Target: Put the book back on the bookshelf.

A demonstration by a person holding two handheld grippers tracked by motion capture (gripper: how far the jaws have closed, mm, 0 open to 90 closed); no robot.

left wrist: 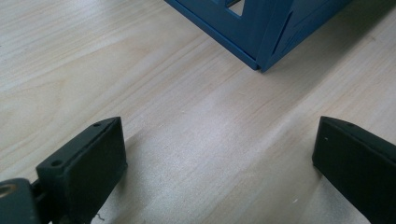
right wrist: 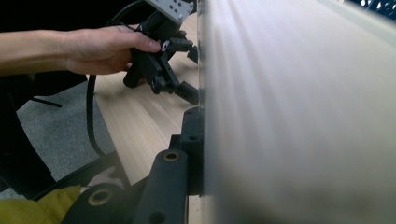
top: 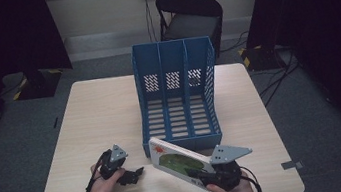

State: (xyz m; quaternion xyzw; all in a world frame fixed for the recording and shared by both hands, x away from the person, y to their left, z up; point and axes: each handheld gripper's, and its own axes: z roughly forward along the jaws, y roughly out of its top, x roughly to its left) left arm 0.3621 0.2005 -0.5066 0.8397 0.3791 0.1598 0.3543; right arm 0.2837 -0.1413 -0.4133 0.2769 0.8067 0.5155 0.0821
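One book (top: 180, 161) clamped in right tongs (top: 198, 173).

We find no readable text, label, brand or number. Book (top: 180, 161) cover carries red and green artwork, lettering too small and blurred for us to make out.

Black claws (top: 134, 174) with grey three-cornered top plates, trailing black cables.
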